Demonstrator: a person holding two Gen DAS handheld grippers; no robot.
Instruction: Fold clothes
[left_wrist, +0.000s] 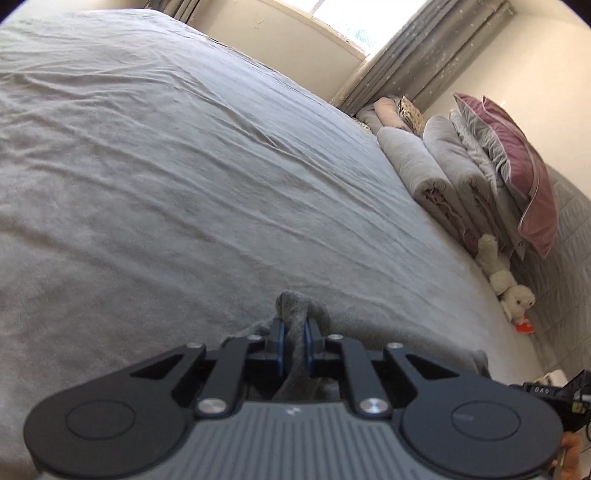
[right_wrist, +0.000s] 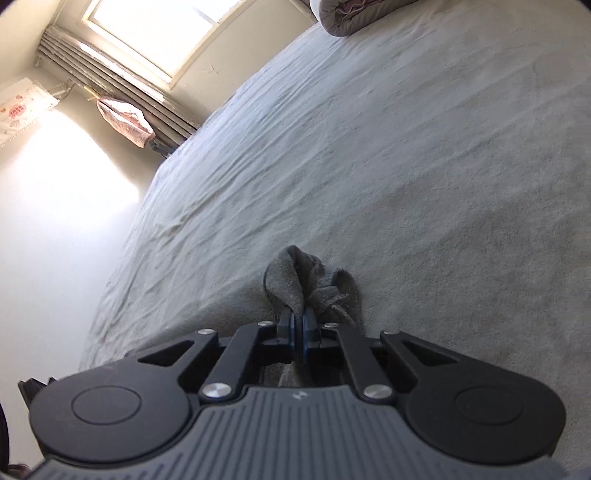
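Left wrist view: left gripper (left_wrist: 294, 334) is clamped on a bunched fold of grey garment (left_wrist: 295, 306); the cloth is pinched between the blue pads (left_wrist: 281, 341) and pokes out past the tips. The rest of the garment is spread flat on the bed sheet (left_wrist: 166, 166) around and below the gripper. Folded blankets (left_wrist: 436, 166) and a pink pillow (left_wrist: 517, 162) are stacked at the far right edge of the bed, with a white plush toy (left_wrist: 511, 286) lying beside them. Window (left_wrist: 354, 14) and curtain (left_wrist: 417, 59) are seen at the top.

Right wrist view: right gripper (right_wrist: 298, 330) is closed tight on another bunched corner of the same grey garment (right_wrist: 295, 284); the fabric is crumpled just ahead of the tips and rests on the bed sheet (right_wrist: 369, 147). A rolled blanket (right_wrist: 351, 18) is seen at the top edge, window (right_wrist: 155, 33) at upper left.
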